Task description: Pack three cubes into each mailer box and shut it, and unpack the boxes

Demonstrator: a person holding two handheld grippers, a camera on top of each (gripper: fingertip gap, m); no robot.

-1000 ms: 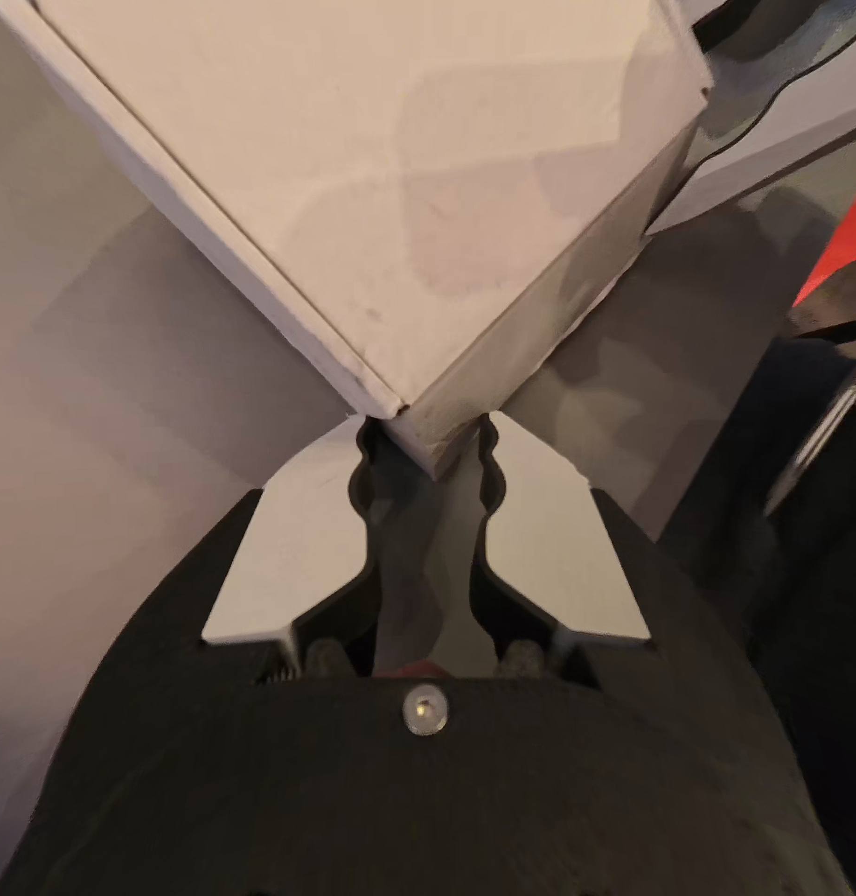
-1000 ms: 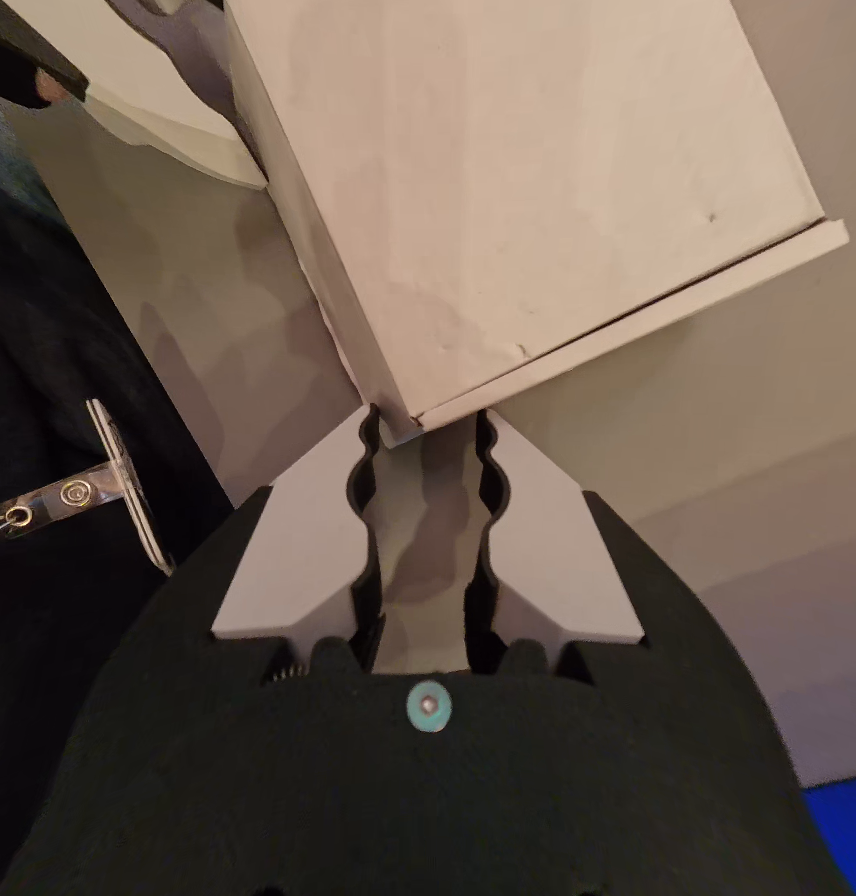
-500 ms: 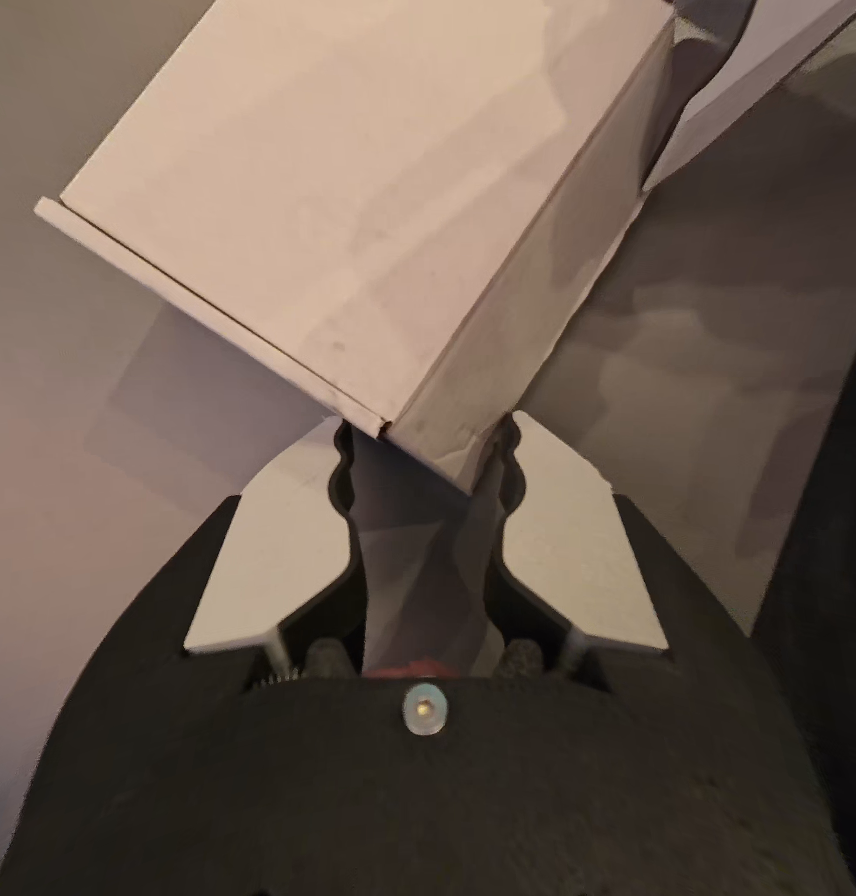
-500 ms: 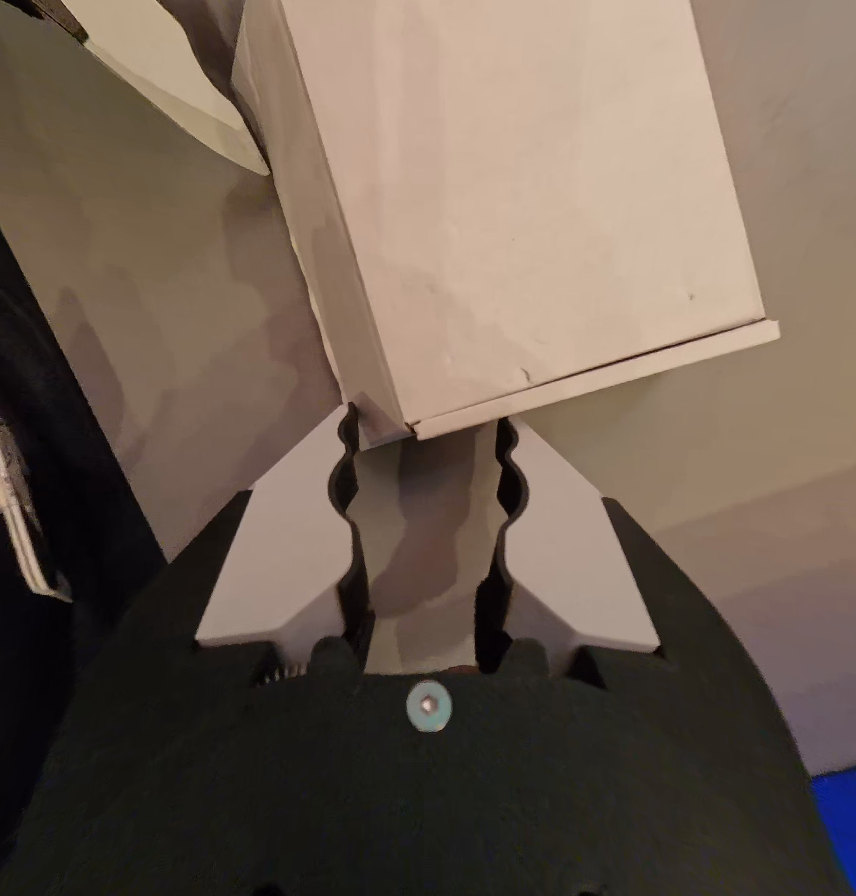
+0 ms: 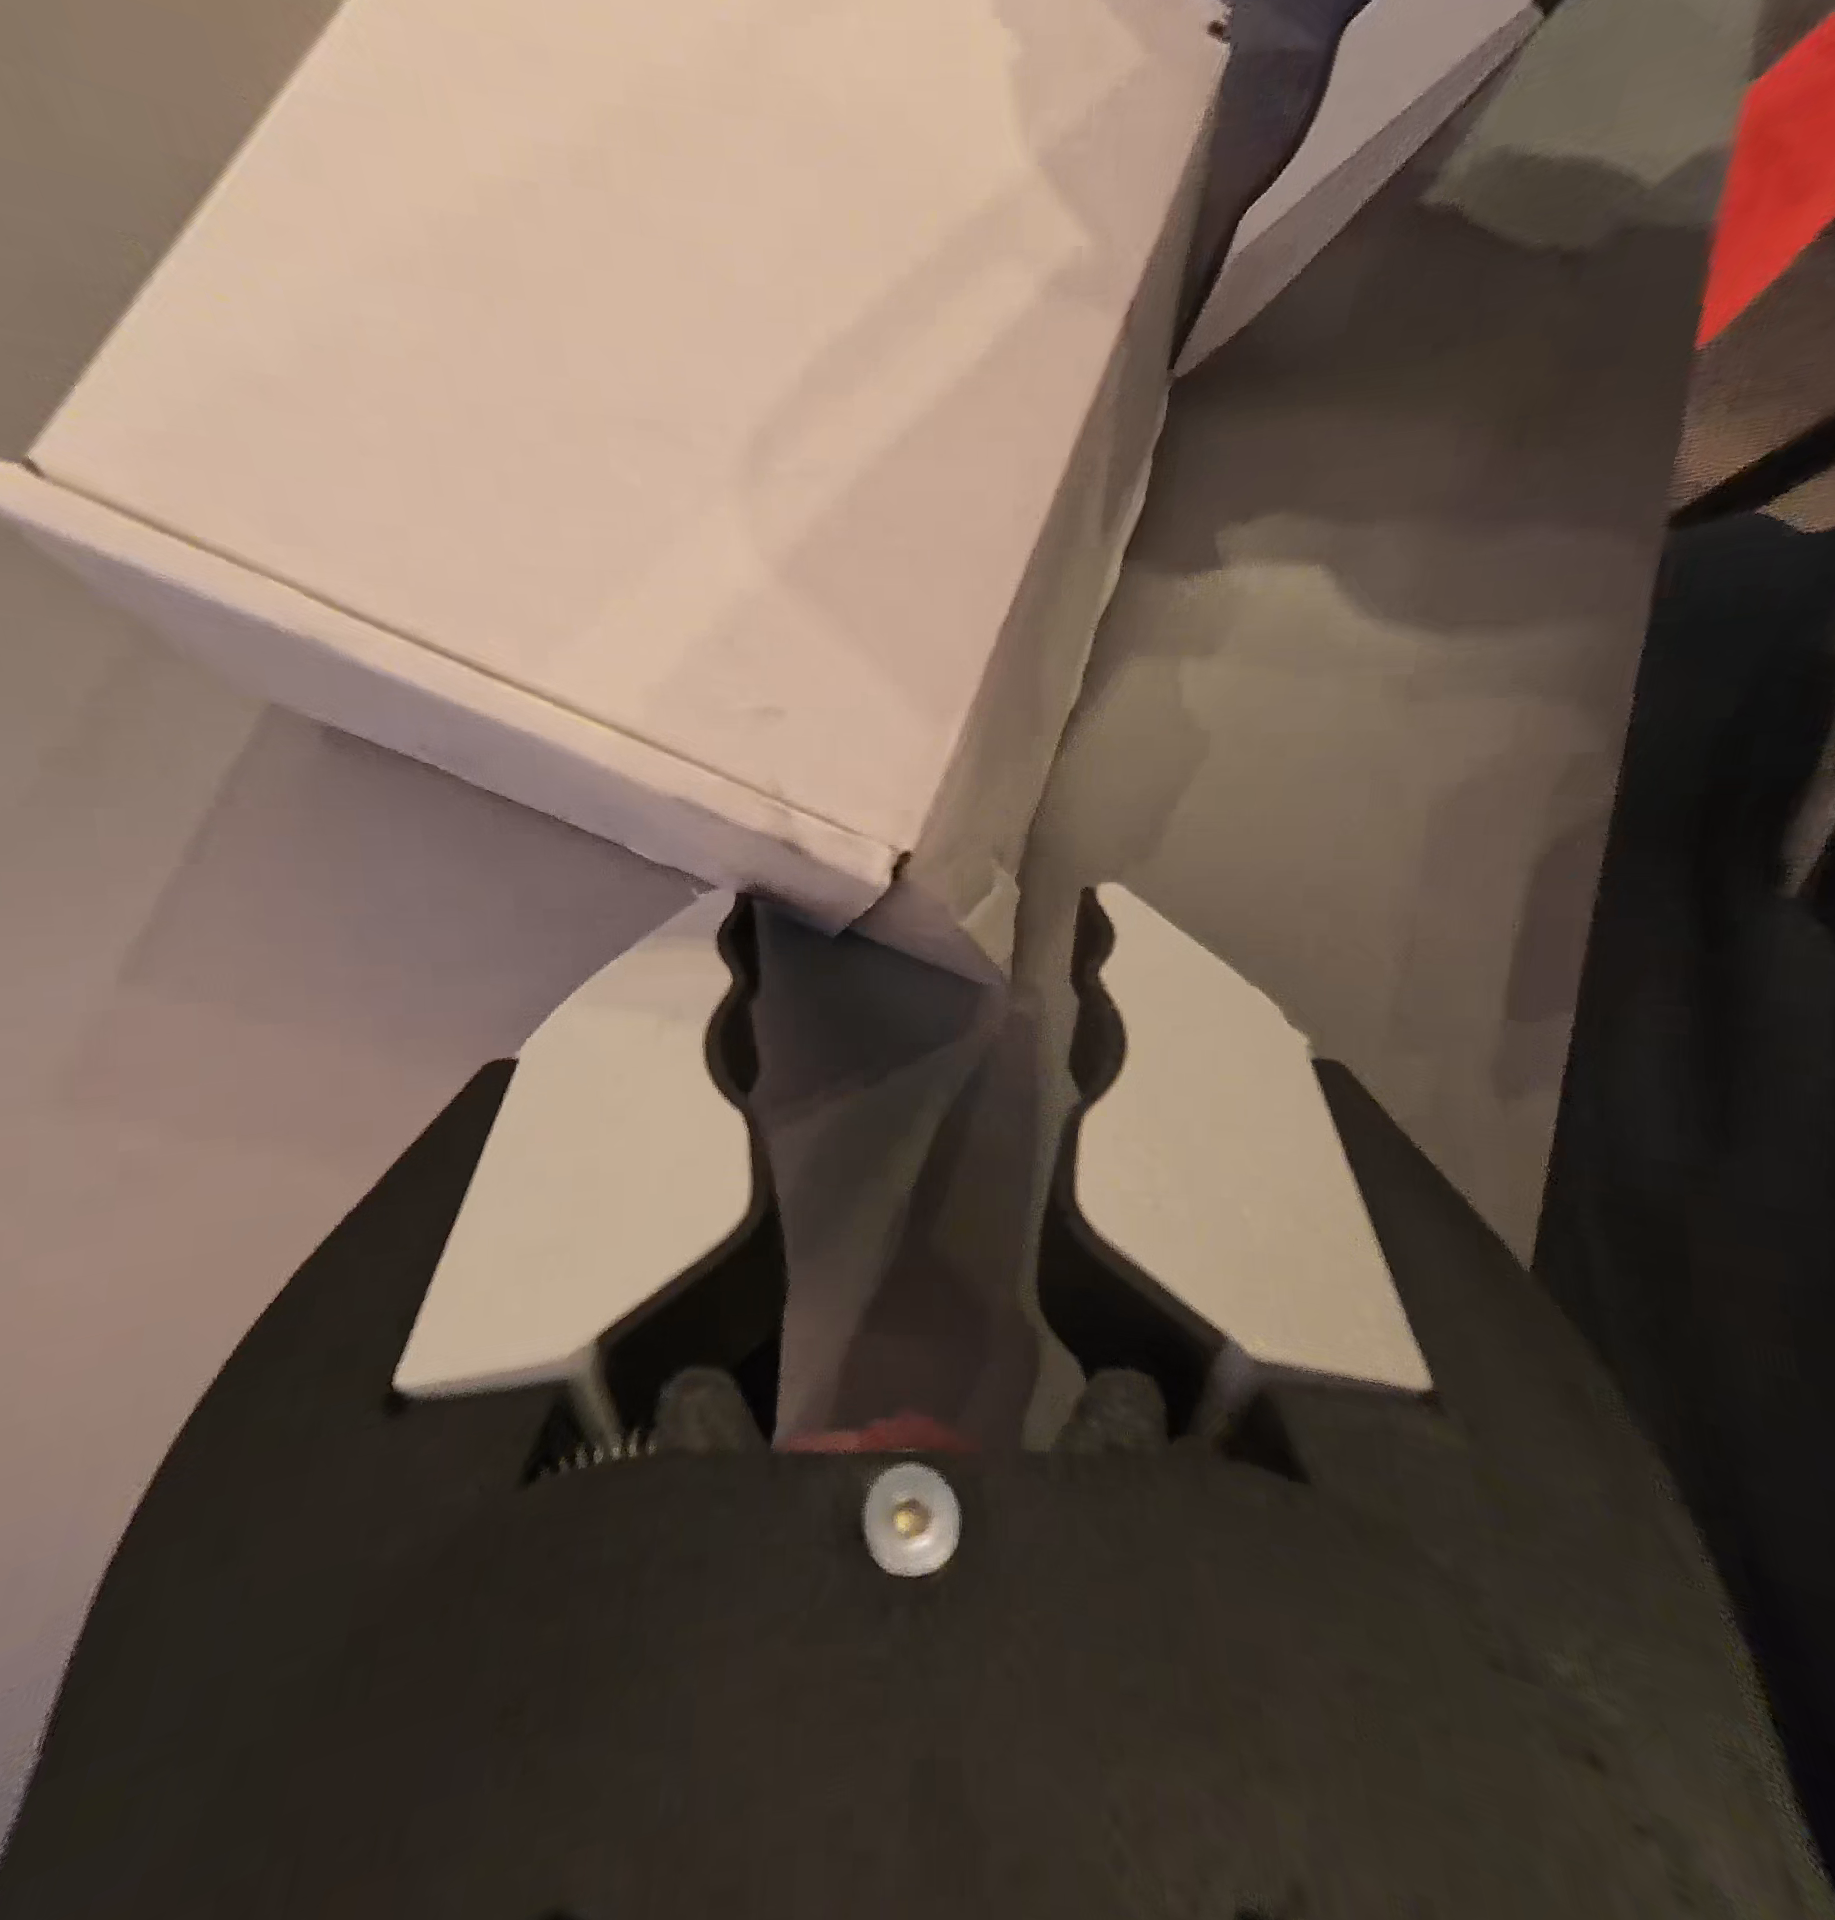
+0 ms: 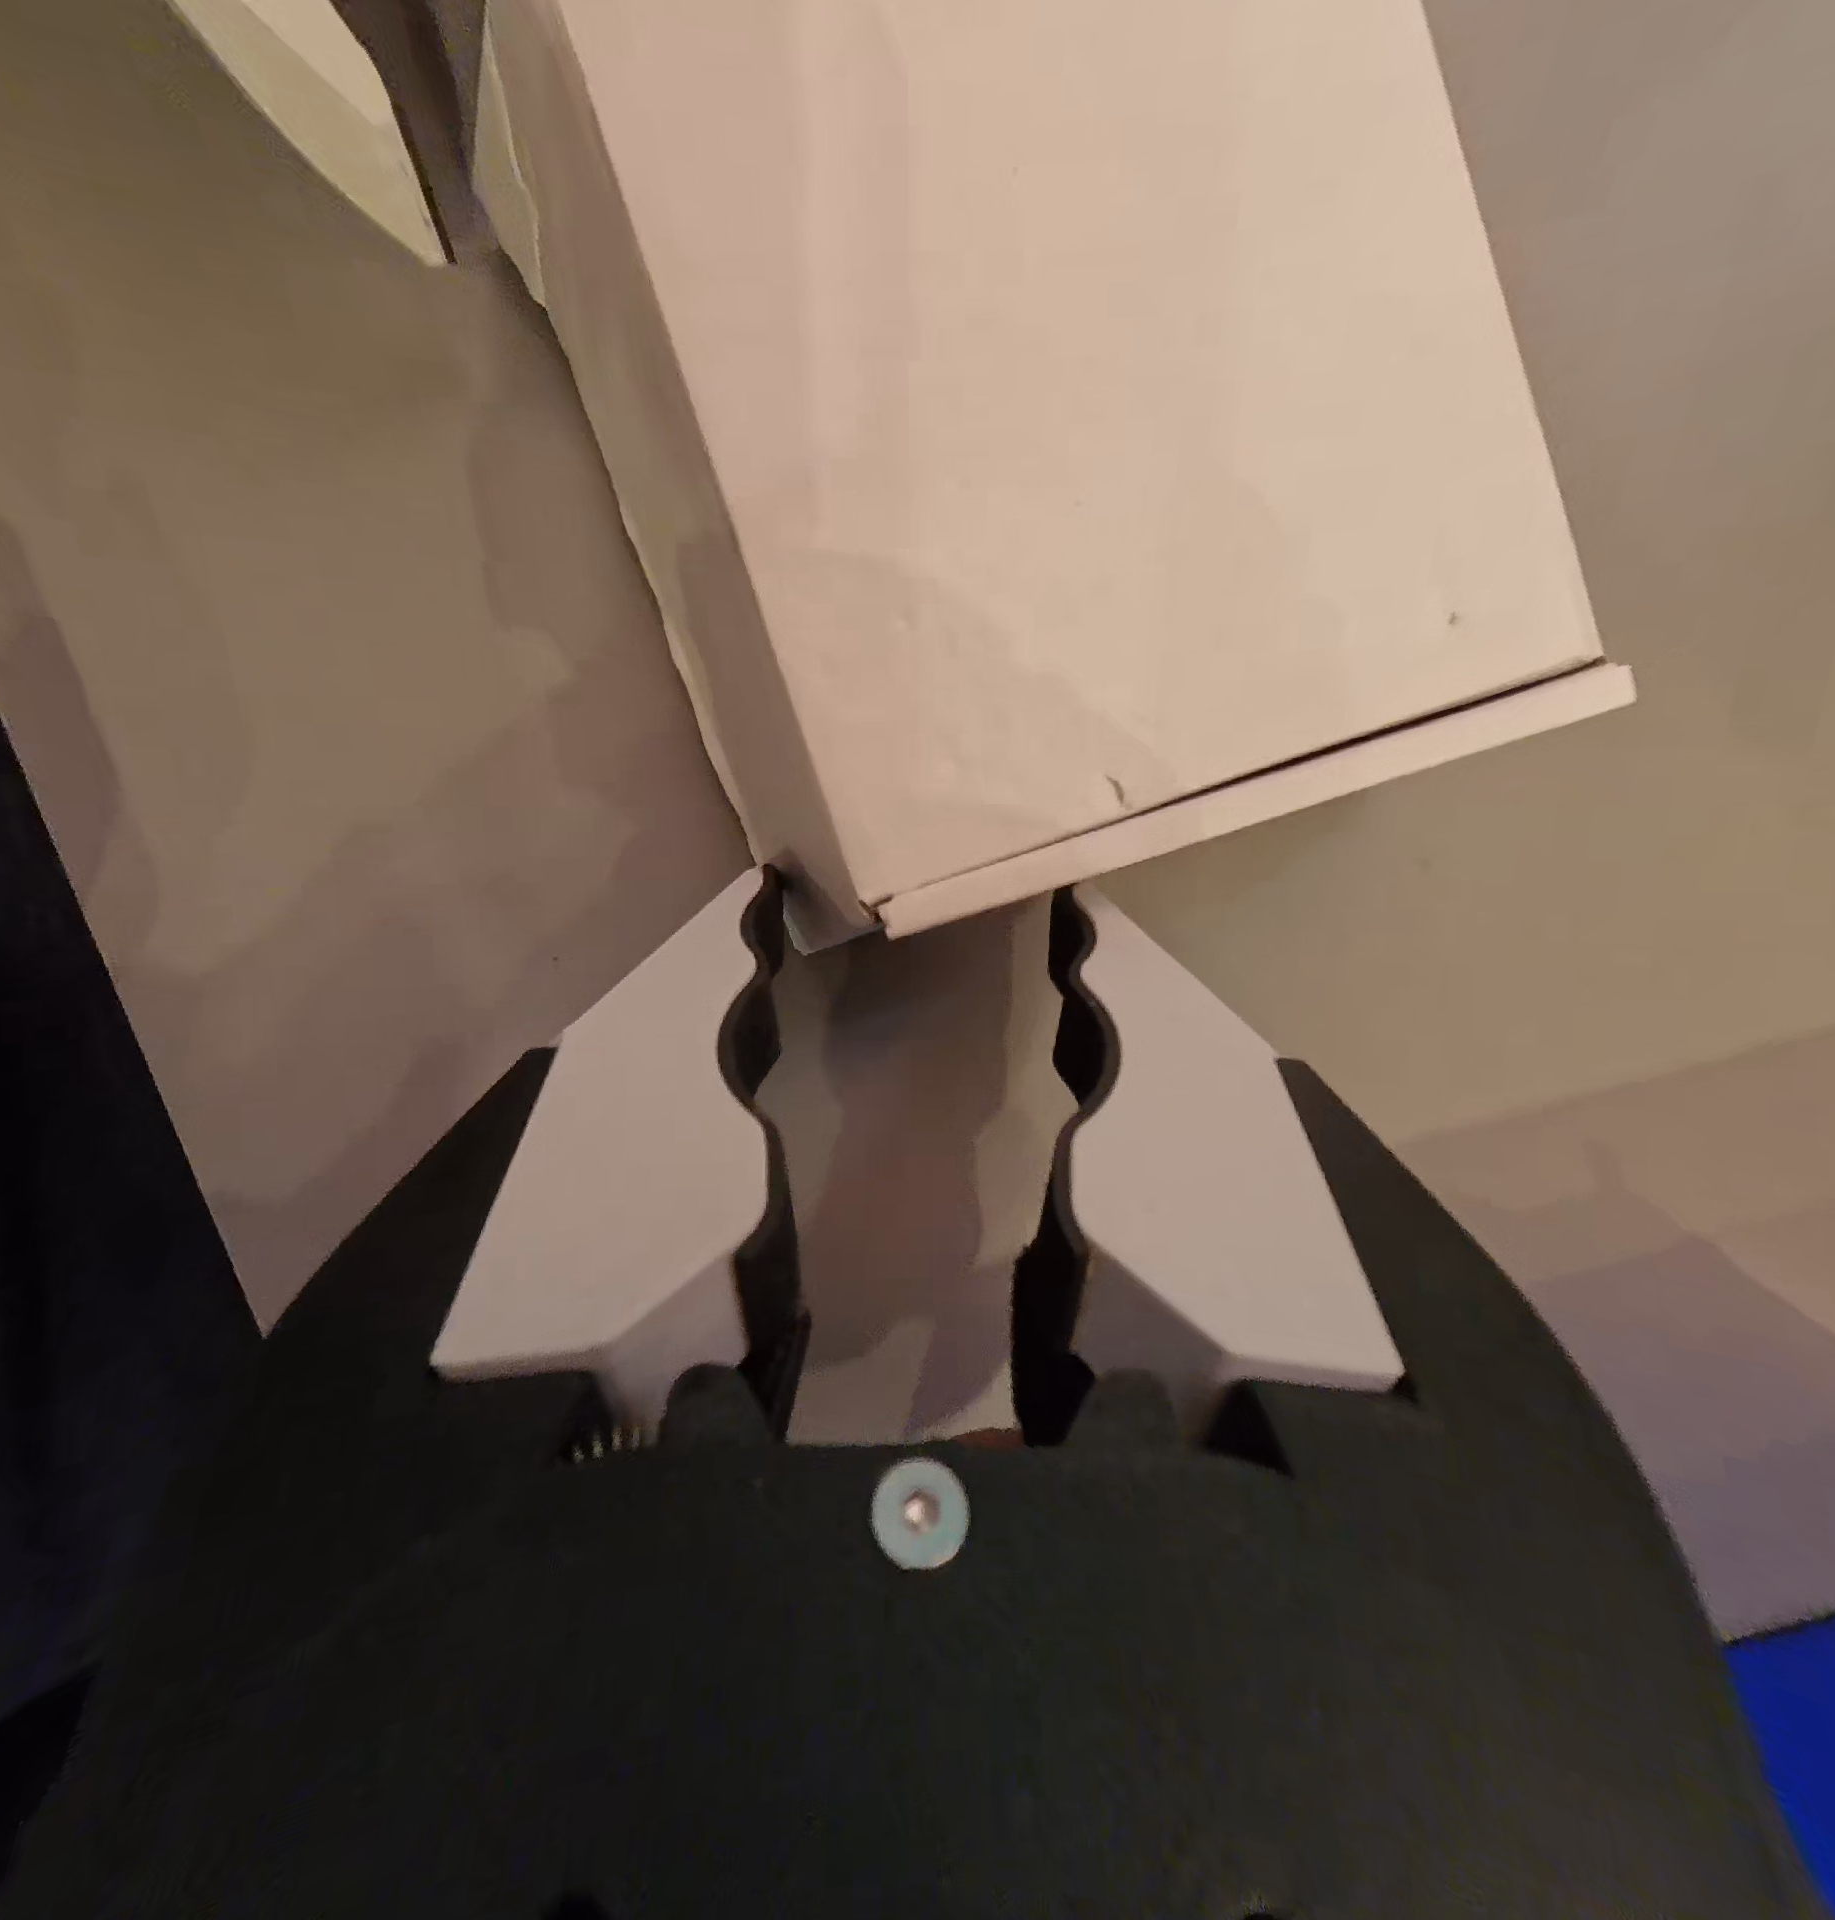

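Item: one closed white cardboard mailer box (image 5: 601, 436), filling the upper centre and upper left of my left wrist view; its near lower corner sits between the tips of my left gripper (image 5: 913, 925), jaws spread apart, with the left tip at the corner and a gap showing at the right tip. In my right wrist view the same white cardboard mailer box (image 6: 1079, 436) occupies the upper centre, its near left corner between the tips of my right gripper (image 6: 913, 914), jaws likewise apart. Condition: lid flap shut, front edge slightly proud, faint scuffs and small dark marks. It rests on a pale grey tabletop (image 6: 269, 623).
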